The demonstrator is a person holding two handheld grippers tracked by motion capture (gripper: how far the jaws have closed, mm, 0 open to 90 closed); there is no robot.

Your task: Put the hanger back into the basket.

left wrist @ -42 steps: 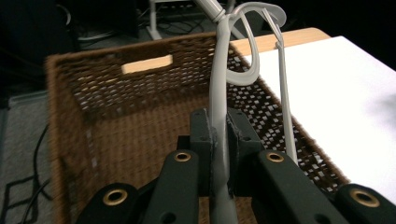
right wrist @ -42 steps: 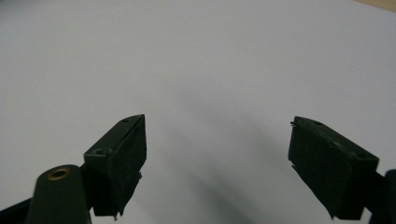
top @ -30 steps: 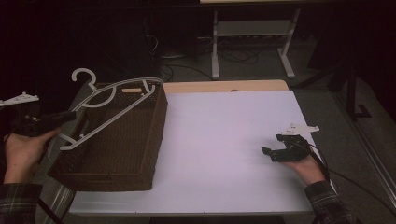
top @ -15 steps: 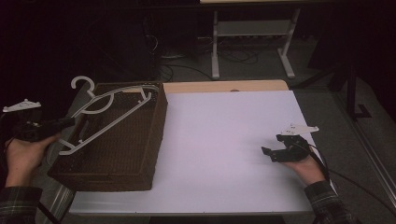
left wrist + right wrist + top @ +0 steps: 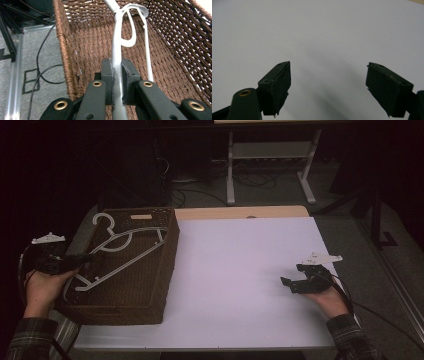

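The left gripper (image 5: 117, 82) pinches the white hanger (image 5: 117, 50), which reaches out ahead of its jaws, down into the brown basket (image 5: 82, 47). I think it should go lower, lie flat on the bottom, then let go slowly. The right gripper (image 5: 296, 282) rests spread wide on the white table (image 5: 240, 265).

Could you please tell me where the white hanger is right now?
In the high view, the white hanger lies over the wicker basket at the table's left, clamped by the left gripper.
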